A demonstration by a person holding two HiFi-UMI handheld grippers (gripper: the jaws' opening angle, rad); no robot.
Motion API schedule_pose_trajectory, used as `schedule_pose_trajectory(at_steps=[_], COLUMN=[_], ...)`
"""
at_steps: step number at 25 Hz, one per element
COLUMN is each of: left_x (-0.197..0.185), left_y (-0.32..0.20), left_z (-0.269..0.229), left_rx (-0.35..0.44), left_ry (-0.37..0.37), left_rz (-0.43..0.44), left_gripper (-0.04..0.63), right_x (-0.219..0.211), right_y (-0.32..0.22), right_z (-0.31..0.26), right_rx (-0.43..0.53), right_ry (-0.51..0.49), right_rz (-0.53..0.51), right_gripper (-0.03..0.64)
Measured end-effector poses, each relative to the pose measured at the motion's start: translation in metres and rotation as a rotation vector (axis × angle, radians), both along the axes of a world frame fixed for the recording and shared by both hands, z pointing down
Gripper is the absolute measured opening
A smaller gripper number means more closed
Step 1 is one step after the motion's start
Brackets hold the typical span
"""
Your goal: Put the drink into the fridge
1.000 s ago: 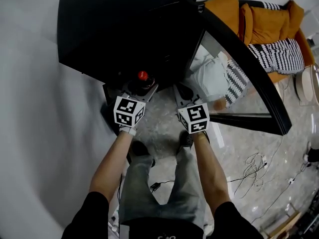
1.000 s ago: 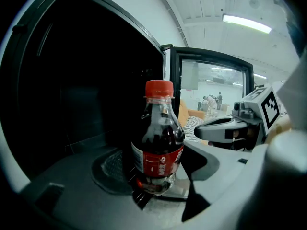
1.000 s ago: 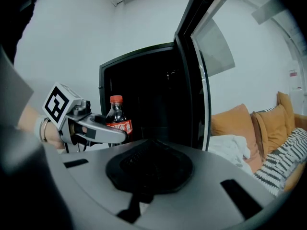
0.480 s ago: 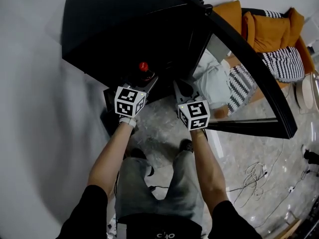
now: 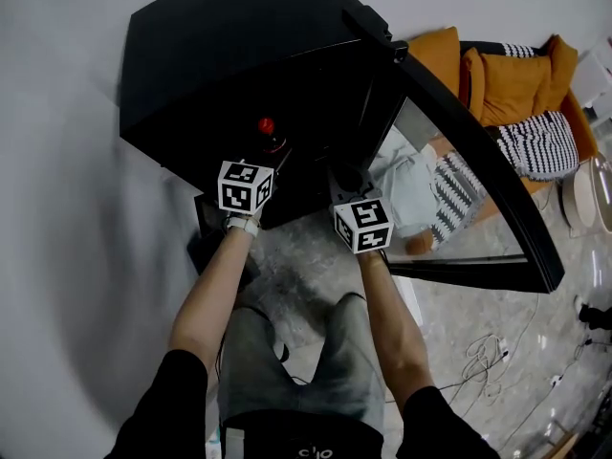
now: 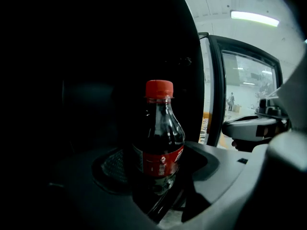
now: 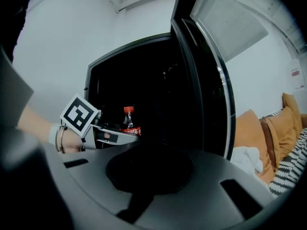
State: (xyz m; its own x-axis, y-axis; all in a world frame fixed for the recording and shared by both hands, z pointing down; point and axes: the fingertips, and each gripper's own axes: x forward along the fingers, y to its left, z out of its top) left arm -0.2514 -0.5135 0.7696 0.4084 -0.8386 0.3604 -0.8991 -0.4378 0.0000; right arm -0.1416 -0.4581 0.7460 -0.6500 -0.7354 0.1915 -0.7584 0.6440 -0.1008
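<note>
One bottle [image 6: 159, 128] nearer fridge [image 5: 220, 55] than before, grasped in left claw [image 6: 156, 174], right claw [image 7: 148, 176] clenched, empty

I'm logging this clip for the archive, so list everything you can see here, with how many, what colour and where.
fridge: one, black, against the pale wall, interior dark
fridge door: one, black frame with glass, swung open to the right
cola bottle: one, dark with red cap and label, upright at the fridge opening
sofa: one, orange, behind the door
striped cushions: black and white, on the sofa; count unclear
white cloth: one, seen through the door glass
cables: several, on the grey floor
left tool: one, grey, shut on the cola bottle
right tool: one, grey, shut and empty, beside the door
arms: two, bare
legs: grey trousers
</note>
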Motion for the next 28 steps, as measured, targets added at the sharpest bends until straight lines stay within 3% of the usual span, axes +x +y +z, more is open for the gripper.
schedule_pose_trajectory(at_steps=[16,28], left_x=[-0.020,-0.021], left_y=[-0.037,-0.030], left_z=[0.024,0.019], left_rx=[-0.008,0.081], left_ry=[0.000,-0.019], left_rz=[-0.006,-0.042], left_gripper=[0.304,0.302], right_x=[-0.030,-0.031], right_y=[-0.030,-0.025], right_z=[0.014,0.025], right_rx=[-0.003,-0.063], right_ry=[0.026,0.034], right_rz=[-0.048,-0.051], right_gripper=[0.003,0.002])
